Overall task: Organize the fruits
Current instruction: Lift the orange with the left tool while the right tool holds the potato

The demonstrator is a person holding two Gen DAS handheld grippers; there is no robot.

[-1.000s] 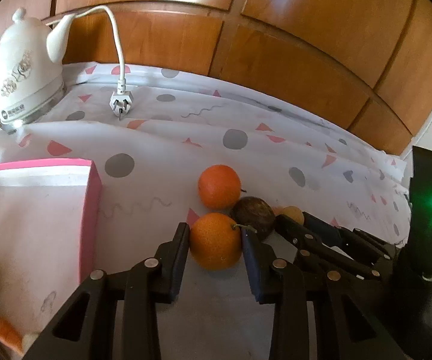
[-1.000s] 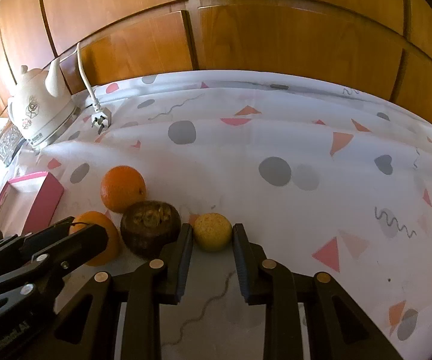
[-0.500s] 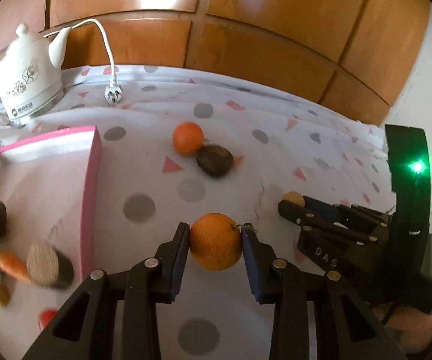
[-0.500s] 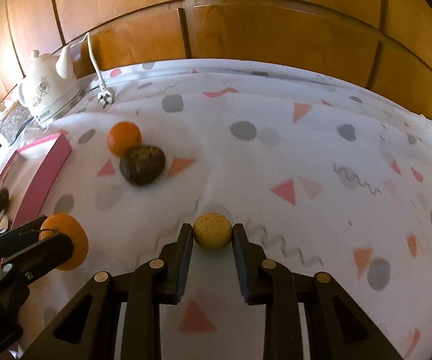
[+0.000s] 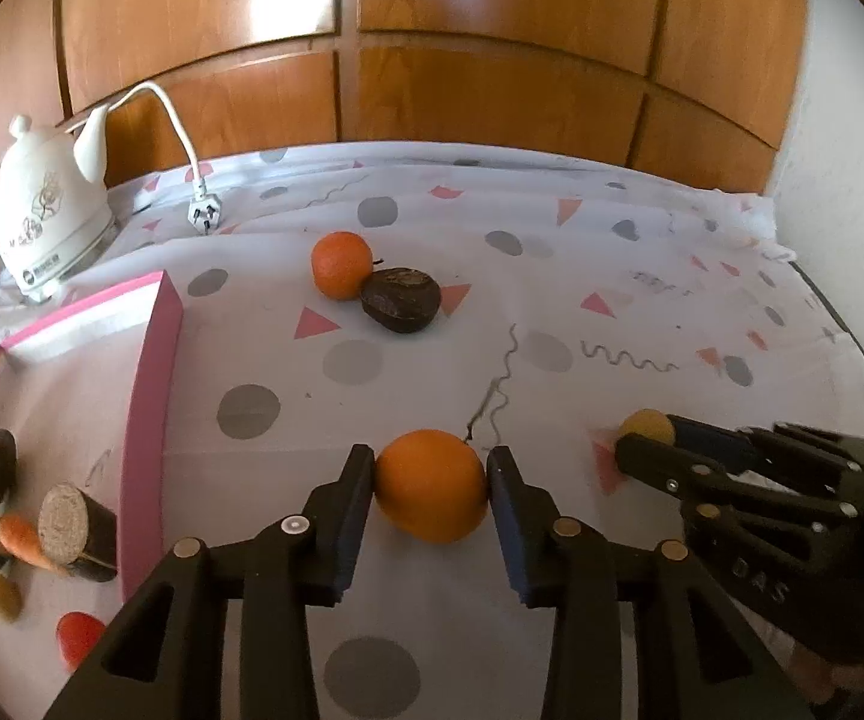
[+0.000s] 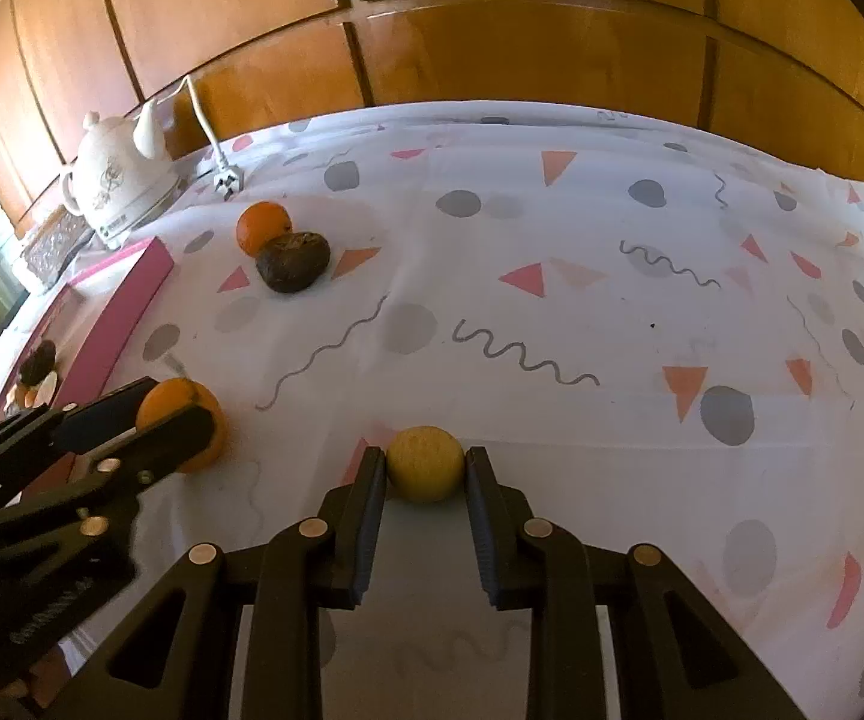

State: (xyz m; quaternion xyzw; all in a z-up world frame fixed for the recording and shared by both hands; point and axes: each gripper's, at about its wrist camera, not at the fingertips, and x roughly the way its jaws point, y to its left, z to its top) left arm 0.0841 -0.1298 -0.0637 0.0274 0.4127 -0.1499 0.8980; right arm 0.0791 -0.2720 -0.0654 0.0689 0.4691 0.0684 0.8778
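**Two fruits carried at once, the orange being let go**

The surface is covered with a white cloth printed with grey dots, pink triangles and squiggles, backed by wooden panelling. At its left edge lies a shallow pink-rimmed white cardboard box, already holding a dark fruit, a carrot-like piece, a cut brown piece and a red one. A white ceramic electric kettle with a floral print stands behind the box; it has a dark label near its base, too small to read.

The left hand-held gripper has a round orange between its fingers, just right of the box wall; its jaws are opening, with the pads at the fruit's sides. The right hand-held gripper is clamped on a small round yellow fruit, over open cloth. On the right gripper's body, seen from the left camera, pale letters look like "DAS".

A second orange and a dark brown wrinkled fruit sit touching each other farther back, not yet sorted.

The step appears to be grouping fruits. Next, the yellow fruit probably needs setting down beside the orange, without nudging it into a roll.
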